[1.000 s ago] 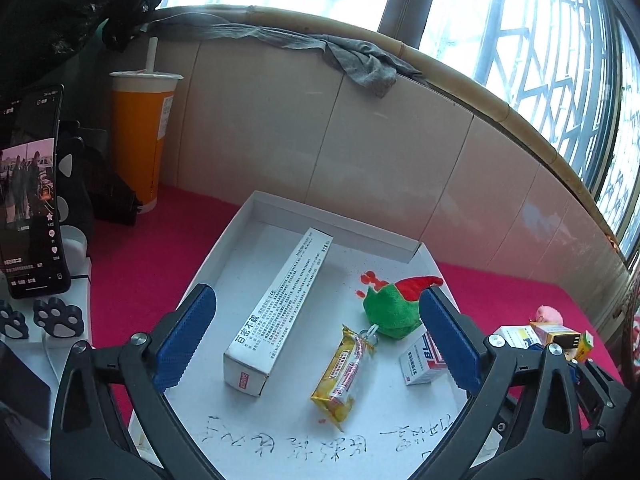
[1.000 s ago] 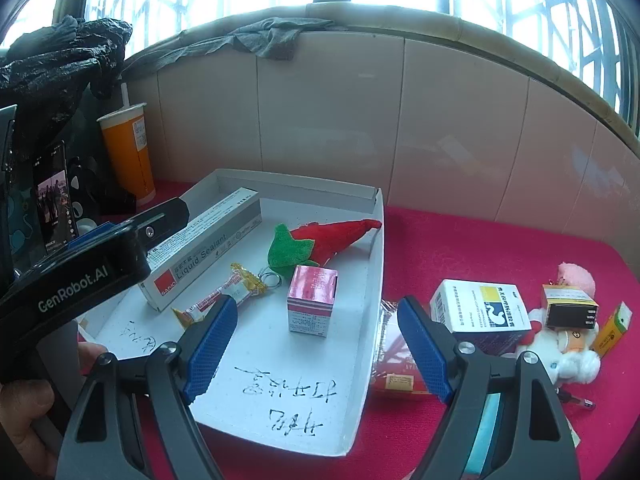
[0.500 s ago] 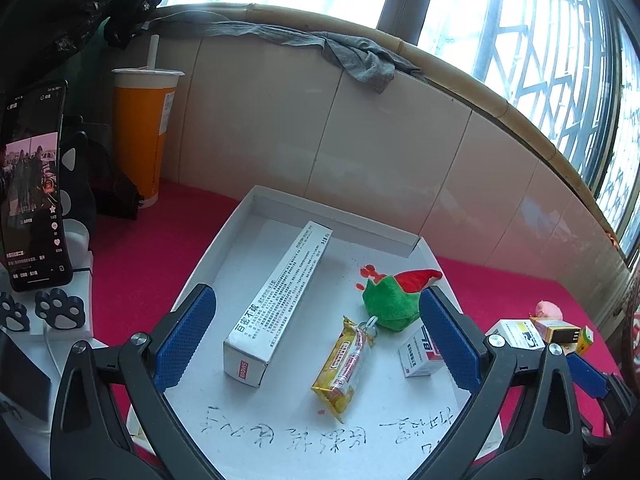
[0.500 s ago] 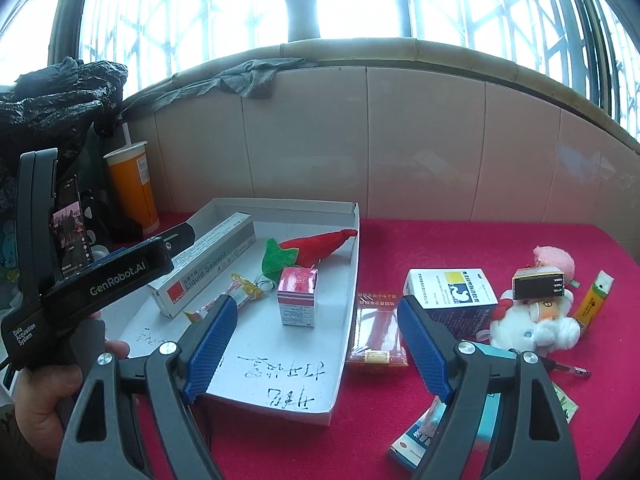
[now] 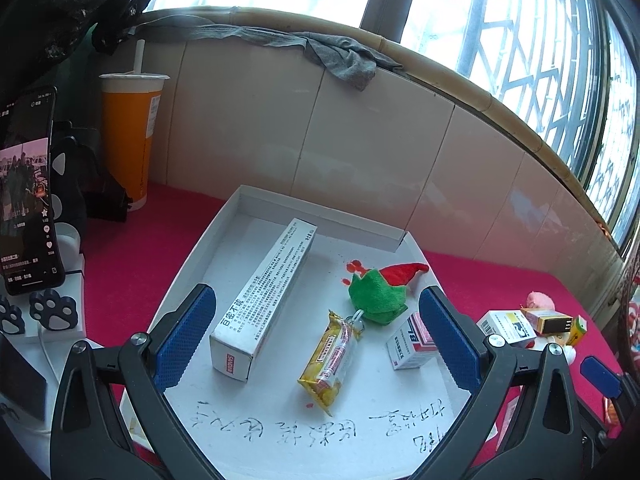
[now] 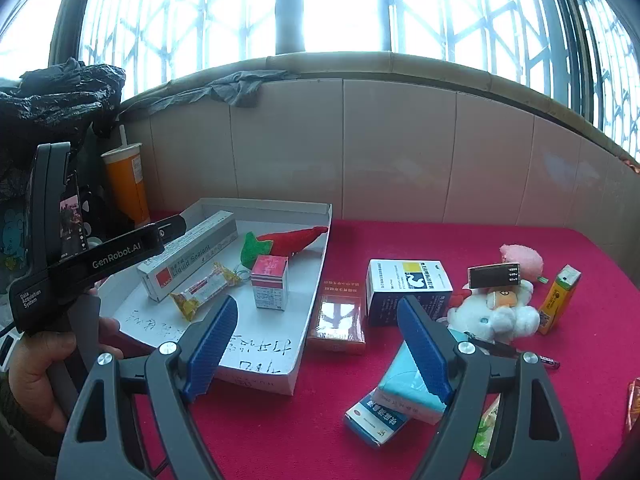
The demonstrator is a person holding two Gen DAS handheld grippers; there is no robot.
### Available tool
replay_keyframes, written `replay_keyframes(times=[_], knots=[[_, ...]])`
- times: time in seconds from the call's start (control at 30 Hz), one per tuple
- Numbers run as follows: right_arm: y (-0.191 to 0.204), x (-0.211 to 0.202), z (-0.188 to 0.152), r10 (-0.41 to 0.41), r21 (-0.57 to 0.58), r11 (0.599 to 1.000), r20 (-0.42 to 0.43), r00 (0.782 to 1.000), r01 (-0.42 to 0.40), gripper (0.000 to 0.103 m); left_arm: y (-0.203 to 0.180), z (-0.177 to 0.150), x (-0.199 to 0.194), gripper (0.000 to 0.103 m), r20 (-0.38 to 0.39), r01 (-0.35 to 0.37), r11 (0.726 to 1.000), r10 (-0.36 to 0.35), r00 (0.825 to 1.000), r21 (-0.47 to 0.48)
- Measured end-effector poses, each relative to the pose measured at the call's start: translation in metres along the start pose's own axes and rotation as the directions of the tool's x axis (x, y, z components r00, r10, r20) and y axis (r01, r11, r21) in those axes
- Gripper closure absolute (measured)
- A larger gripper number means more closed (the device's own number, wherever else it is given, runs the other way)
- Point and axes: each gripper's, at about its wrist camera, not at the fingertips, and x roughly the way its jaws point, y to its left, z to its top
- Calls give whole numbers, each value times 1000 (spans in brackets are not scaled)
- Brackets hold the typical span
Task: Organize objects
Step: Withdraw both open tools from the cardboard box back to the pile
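My left wrist view: close above white tray (image 5: 224, 228), angled down. My right wrist view: farther back, rightward over red cloth (image 6: 440, 240). Shared: tray, tiled wall.

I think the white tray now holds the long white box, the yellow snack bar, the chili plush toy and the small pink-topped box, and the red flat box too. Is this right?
Not quite: the red flat box lies outside the white tray, on the red cloth beside it, as the right wrist view shows. The other four are inside.

Two black hand-held grippers: left gripper (image 5: 318, 338) and right gripper (image 6: 318, 350) with ribbed blue pads (image 6: 210, 346), silver screws (image 6: 168, 347), white "GenRobot.AI" lettering.
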Motion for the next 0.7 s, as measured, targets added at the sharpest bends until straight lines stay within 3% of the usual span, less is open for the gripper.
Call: replay_keyframes(times=[0.2,0.5,0.7], knots=[[-6,-12,-1,-27,-8,1000,21,999,27,20,-2,0,-1,1,2,16,1000,-16,1000,7],[-50,-27,-11,-123,73,990,10,992,122,20,-10,-1,-7,1,15,86,996,-86,996,35],[-90,-40,-23,-199,135,971,-10,980,198,20,-31,-6,-10,1,-16,201,973,-200,980,113]])
